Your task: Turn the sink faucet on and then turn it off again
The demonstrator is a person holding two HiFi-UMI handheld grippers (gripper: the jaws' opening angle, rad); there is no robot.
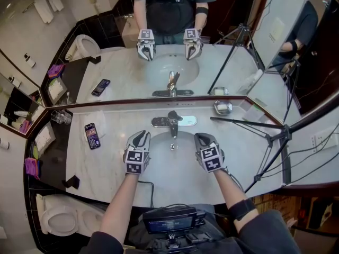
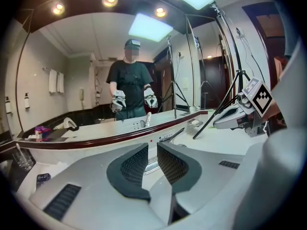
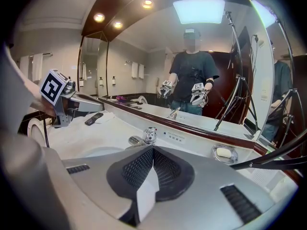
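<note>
A: Two things, please: your grip, and the faucet (image 1: 173,121).

B: My left claw (image 1: 139,136) has its pads slightly apart, nothing between them. My right claw (image 1: 203,138) is closed pad to pad, empty.

A: And the faucet?

B: At the back rim of the sink (image 1: 172,165) on the worktop (image 1: 116,163), ahead of both claws and between them, touched by neither. A phone (image 1: 92,135) lies well left.
</note>
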